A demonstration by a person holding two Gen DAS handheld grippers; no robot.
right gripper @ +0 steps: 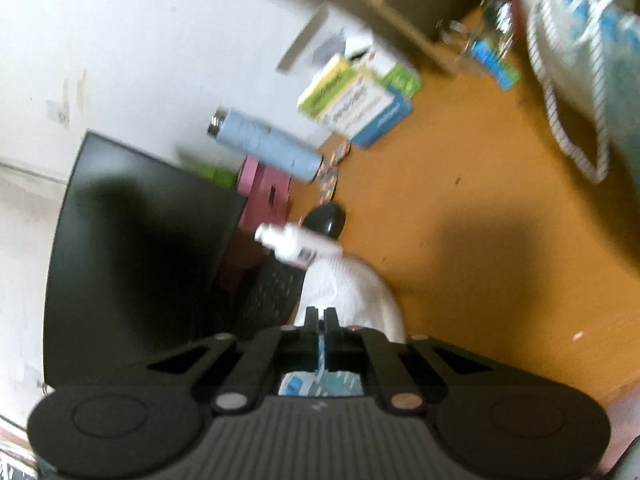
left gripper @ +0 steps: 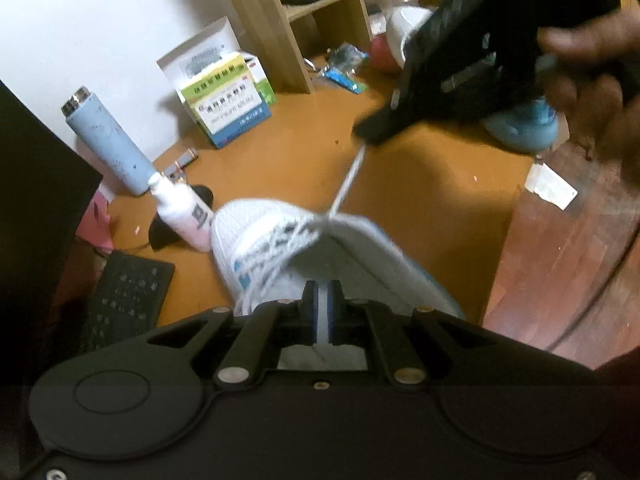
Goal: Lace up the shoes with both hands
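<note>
A white shoe (left gripper: 256, 220) with blue trim lies on the orange desk (left gripper: 420, 184), toe pointing away. My left gripper (left gripper: 322, 292) is shut just above its tongue, with a white strip of shoelace between the blue pads. A taut white lace (left gripper: 348, 176) runs from the top eyelets up to my right gripper (left gripper: 362, 134), which is shut on its end and held by a hand (left gripper: 592, 80). In the blurred right wrist view, the right gripper (right gripper: 320, 316) is shut over the shoe's toe (right gripper: 344, 284). A second shoe (left gripper: 520, 128) (right gripper: 592, 40) sits further back.
A blue flask (left gripper: 108, 140), a white and pink bottle (left gripper: 184, 216), a black mouse (left gripper: 164, 236) and medicine boxes (left gripper: 228, 108) stand left of the shoe. A keyboard (left gripper: 124, 292) and black monitor (left gripper: 36, 200) are at the left edge. Wooden shelves (left gripper: 280, 20) stand behind.
</note>
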